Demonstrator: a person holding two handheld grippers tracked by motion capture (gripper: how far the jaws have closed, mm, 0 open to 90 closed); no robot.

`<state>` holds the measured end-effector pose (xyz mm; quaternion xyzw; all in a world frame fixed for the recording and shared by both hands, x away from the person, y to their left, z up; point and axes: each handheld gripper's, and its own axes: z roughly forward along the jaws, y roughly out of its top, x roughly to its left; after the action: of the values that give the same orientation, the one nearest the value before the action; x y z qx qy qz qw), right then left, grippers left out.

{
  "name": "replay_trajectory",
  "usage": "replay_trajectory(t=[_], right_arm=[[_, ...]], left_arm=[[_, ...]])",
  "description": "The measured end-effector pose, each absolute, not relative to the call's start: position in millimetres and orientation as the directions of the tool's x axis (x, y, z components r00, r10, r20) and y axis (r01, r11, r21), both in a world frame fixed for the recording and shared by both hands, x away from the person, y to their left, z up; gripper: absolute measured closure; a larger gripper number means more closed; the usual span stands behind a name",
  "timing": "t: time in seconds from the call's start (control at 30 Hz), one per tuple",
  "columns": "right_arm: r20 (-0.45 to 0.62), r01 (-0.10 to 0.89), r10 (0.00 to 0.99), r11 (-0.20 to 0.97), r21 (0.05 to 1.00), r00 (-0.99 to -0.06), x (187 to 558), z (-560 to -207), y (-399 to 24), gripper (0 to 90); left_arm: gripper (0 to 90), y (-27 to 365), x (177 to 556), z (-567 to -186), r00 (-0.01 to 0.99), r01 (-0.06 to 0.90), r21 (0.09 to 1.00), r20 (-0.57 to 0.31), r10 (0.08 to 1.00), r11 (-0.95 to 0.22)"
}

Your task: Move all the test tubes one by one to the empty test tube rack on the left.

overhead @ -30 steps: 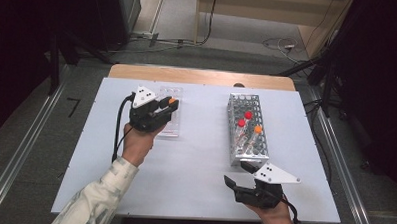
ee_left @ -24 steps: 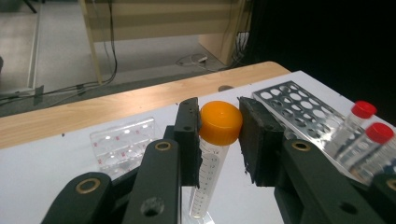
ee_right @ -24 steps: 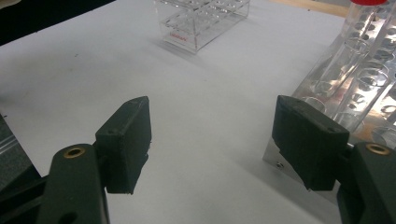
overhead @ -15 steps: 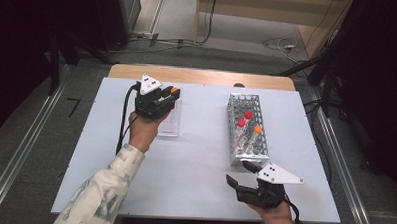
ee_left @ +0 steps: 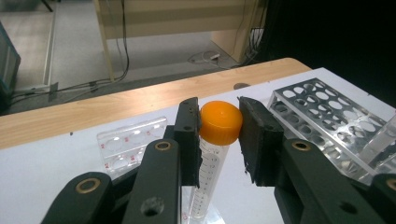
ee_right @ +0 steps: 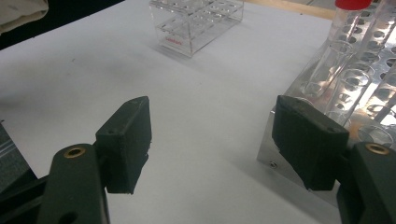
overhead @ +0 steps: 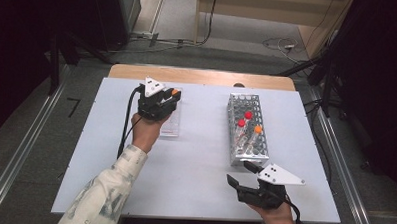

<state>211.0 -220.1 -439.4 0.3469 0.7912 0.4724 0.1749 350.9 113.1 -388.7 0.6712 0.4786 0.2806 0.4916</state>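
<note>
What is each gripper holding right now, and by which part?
The left gripper holds a tube by its orange cap. The right gripper is open, holding nothing.

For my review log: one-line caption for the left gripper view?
Left gripper clamps an orange-capped clear plastic tube over a clear acrylic rack, with a perforated metal rack alongside.

Two black handheld grippers, each topped by a pale grey three-cornered plate: the left gripper trails a black cable toward the near left, the right gripper a shorter one at the near edge. Brass-coloured rivets stud the chunky black jaw arms, which end in matte rectangular pads. The left sleeve is pale, faintly patterned cloth.
</note>
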Motion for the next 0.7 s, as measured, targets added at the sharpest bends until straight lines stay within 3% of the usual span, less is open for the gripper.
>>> replay_trajectory(t=[0.7], right_arm=[[0.052, 0.389, 0.719, 0.313, 0.866, -0.694, 211.6, -440.6, -219.4, 27.6]], left_arm=[[69.5, 109.9, 354.5, -430.6, 0.362, 0.437, 0.896, -0.092, 0.928, -0.082]])
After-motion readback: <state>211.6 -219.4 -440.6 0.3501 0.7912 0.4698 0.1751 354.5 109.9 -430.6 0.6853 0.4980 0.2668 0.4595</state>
